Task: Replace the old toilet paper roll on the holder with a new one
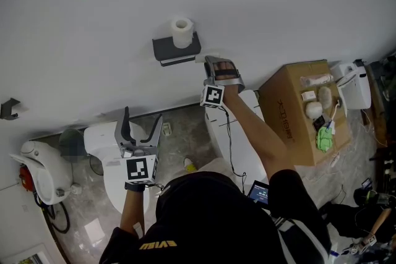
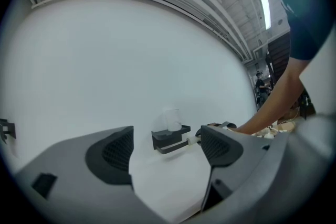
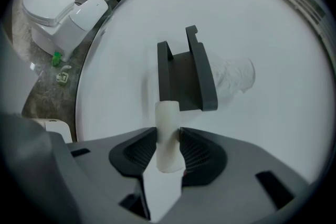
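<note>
Pinching the old cardboard tube in my right gripper's jaws, I hold it just beside the dark wall holder, at its 4 o'clock. A new paper roll stands on top of the holder. My left gripper, jaws spread and empty, hangs at the holder's 7 o'clock.

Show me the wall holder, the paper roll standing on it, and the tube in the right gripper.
wall holder (image 1: 164, 46), head view, on its dark top shelf.
paper roll (image 1: 182, 34), head view, on its white side.
tube (image 3: 168, 117), right gripper view, on its side near the far end.
</note>
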Demonstrator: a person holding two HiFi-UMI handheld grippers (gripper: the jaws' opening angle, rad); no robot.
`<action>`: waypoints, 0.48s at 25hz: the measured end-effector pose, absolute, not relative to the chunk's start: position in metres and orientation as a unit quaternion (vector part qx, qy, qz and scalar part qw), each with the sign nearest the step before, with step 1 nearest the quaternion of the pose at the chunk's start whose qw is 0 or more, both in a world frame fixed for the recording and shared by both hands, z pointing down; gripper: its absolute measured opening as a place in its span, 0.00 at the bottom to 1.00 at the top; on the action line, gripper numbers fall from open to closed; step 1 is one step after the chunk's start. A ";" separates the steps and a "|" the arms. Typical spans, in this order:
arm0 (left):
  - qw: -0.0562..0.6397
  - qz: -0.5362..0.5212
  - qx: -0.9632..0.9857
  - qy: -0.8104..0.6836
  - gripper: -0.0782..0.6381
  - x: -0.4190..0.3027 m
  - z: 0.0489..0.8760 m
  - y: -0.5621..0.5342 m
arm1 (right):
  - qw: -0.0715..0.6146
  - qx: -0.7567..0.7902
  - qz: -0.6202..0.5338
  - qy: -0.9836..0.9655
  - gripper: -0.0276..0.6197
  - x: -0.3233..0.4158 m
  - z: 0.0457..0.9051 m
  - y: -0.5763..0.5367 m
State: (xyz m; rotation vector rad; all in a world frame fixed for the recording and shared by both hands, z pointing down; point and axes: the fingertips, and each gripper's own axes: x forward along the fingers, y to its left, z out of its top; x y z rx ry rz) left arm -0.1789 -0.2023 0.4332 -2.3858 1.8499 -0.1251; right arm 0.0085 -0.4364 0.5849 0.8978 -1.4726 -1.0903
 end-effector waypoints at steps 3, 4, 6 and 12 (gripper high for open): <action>0.061 -0.042 -0.791 0.608 0.66 -0.175 0.433 -0.202 | 0.524 0.379 -0.448 -0.617 0.25 0.015 0.586 -0.436; 0.062 -0.042 -0.791 0.607 0.66 -0.174 0.433 -0.201 | 0.524 0.381 -0.445 -0.618 0.25 0.017 0.587 -0.435; 0.062 -0.042 -0.792 0.606 0.66 -0.172 0.433 -0.201 | 0.523 0.383 -0.438 -0.623 0.25 0.020 0.590 -0.434; 0.063 -0.043 -0.795 0.602 0.66 -0.168 0.433 -0.202 | 0.489 0.419 -0.387 -0.660 0.25 0.027 0.583 -0.428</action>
